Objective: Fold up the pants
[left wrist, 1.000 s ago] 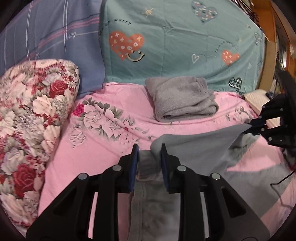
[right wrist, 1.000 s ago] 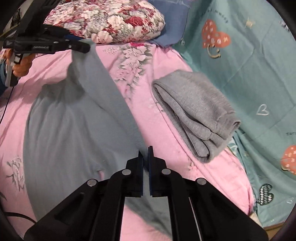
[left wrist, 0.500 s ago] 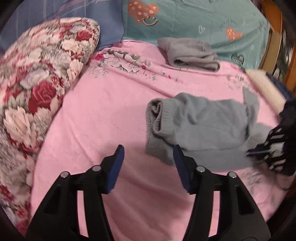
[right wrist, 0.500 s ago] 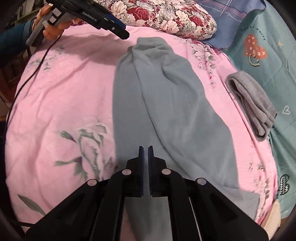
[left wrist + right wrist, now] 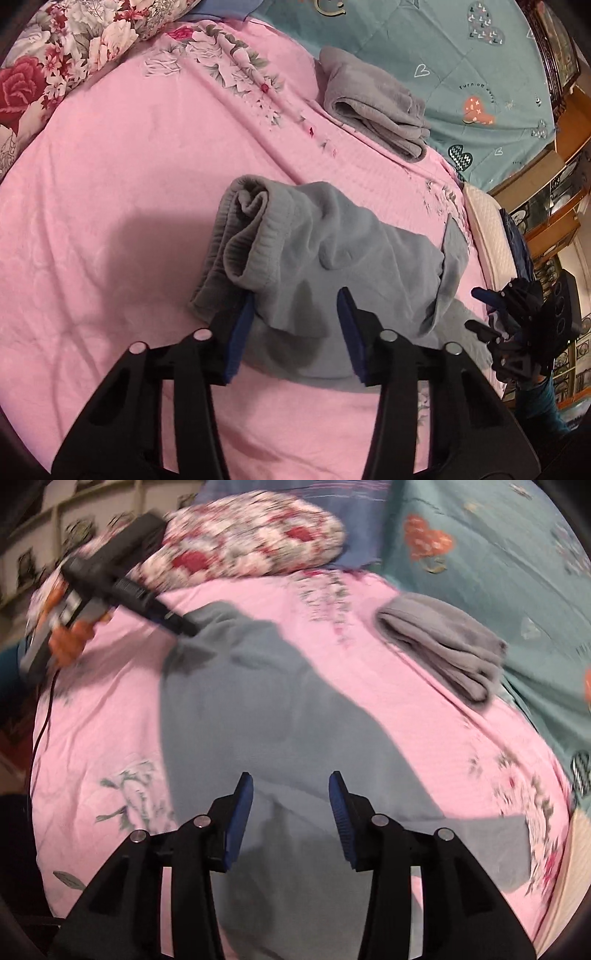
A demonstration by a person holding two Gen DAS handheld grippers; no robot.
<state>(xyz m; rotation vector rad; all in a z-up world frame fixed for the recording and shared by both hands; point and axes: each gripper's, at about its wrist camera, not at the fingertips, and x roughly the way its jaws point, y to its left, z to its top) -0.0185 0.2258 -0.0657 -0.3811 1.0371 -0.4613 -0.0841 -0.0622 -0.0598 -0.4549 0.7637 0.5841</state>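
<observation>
Both claws have let go within the last second: the left claw and right claw now stand with jaws spread and empty, where each had been pinching cloth. The blue-grey pants lie flat along the pink bed sheet, waistband bunched at 11 o'clock of the left claw. Laying out looks finished; the first fold seems next. A folded grey garment rests at 1 o'clock. Both claws hover low, angled down over the fabric.
</observation>
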